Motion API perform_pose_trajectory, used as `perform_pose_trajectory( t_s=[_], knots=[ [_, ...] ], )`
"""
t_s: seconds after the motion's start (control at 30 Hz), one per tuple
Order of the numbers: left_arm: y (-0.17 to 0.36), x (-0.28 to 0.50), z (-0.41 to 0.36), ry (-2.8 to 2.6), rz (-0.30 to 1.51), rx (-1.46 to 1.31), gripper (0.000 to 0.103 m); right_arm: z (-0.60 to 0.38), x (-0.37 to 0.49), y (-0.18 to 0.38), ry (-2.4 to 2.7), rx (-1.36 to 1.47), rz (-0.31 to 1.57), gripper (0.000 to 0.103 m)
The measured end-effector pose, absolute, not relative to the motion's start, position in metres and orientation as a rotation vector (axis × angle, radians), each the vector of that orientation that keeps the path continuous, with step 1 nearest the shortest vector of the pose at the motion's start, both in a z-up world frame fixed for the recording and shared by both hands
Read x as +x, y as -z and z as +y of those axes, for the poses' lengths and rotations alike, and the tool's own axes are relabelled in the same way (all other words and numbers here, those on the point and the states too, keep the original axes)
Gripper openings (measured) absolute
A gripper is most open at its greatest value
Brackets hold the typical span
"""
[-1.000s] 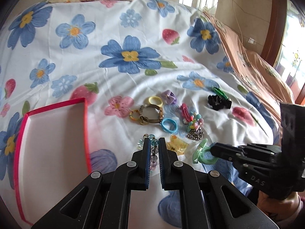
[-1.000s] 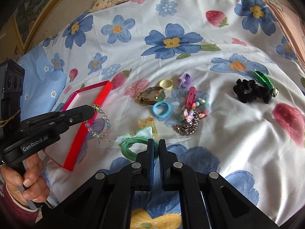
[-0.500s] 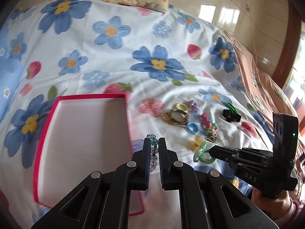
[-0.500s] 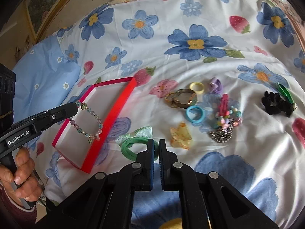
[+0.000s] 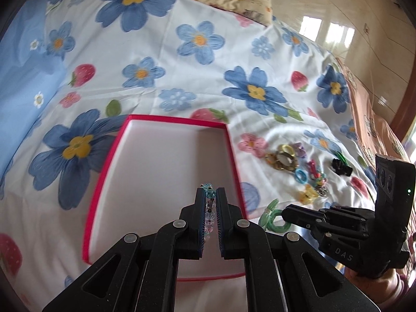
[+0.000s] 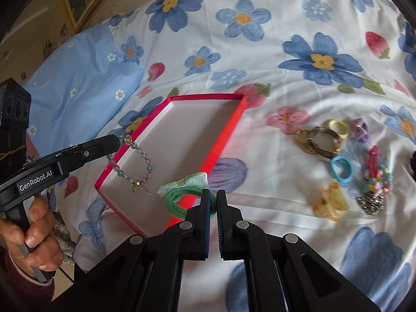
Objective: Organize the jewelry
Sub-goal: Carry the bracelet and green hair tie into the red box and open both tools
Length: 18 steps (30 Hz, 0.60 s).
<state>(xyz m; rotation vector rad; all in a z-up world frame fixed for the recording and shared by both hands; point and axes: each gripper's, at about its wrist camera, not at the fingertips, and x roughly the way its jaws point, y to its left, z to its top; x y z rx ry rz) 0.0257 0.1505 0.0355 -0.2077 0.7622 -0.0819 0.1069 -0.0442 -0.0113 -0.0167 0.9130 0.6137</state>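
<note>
White cloth with big blue flowers and red strawberries is covering the bed (image 5: 161,59), and everything is lying on it. A pale blue pillow (image 6: 78,78) is sitting at the far left side of the bed.

A red box (image 5: 104,169) with a white inside is lying open on the cloth. Nothing is lying on its floor.

The left gripper (image 5: 211,195) is hanging over the box. Its jaws are pinching a bead bracelet (image 6: 135,163), and the bracelet is dangling in a loop above the near corner of the box. A hand (image 6: 33,244) is holding the gripper's handle.

The right gripper (image 6: 213,195) is hanging just beside the box's right wall. Its jaws are pressing together on a green hair tie (image 6: 182,200) with a pale green bow. The tie is hanging in the air, not lying on the cloth.

To the right of the box, a little pile of other pieces is sitting on the cloth. A gold bangle (image 6: 322,143) is touching a yellow ring (image 6: 338,127). A blue hair ring (image 6: 342,169) is lying just below them. A purple clip (image 6: 361,132) is lying beside the yellow ring. A yellow clip (image 6: 330,202) is sitting near the front. A pink clip (image 6: 374,161) is lying on some coloured beads, and a silver chain (image 6: 371,202) is bunching up beside them. A black scrunchie (image 5: 342,167) is lying well apart at the right.
</note>
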Motion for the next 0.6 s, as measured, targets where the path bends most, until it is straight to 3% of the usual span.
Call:
perform_pose_trajectory(
  t_s=[0.6],
  knots=[
    [0.01,0.04,0.202,-0.041,0.866,-0.267,0.007,0.043,0.118,0.05,-0.721,-0.156,0.997,0.004]
  ],
)
